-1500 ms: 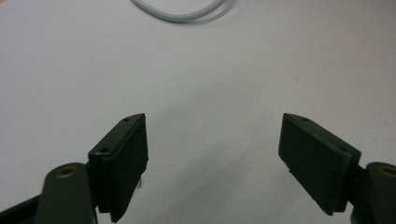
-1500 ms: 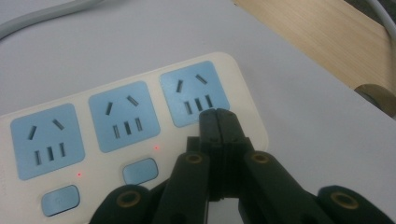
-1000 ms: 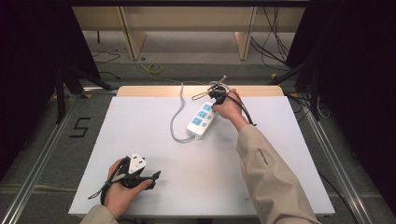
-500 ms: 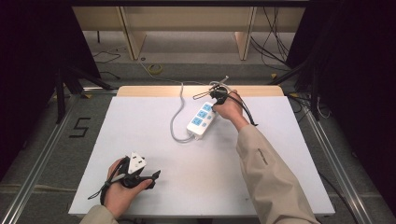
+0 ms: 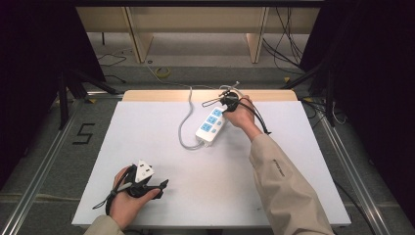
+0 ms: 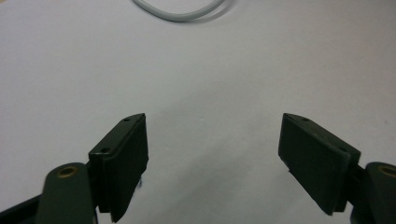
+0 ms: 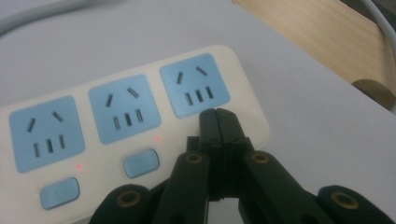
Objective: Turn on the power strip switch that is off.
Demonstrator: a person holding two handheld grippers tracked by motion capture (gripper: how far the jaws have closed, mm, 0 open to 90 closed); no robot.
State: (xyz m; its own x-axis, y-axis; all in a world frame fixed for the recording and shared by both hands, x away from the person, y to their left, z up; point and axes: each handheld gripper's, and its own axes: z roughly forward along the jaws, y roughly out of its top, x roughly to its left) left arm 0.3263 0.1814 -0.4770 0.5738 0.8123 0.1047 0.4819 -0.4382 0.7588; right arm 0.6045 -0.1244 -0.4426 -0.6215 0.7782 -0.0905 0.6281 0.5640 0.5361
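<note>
White power strip (image 7: 135, 126), three blue sockets, red lights

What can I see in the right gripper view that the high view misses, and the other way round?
Right gripper view: the power strip's three blue sockets close up, two small red lights, two blue switches, and the right gripper's shut jaws over the spot beside the third socket.

High view: the whole white table, the left gripper resting far from the strip, both forearms, and the strip's grey cord.

Both: the strip and the right gripper at it.
</note>
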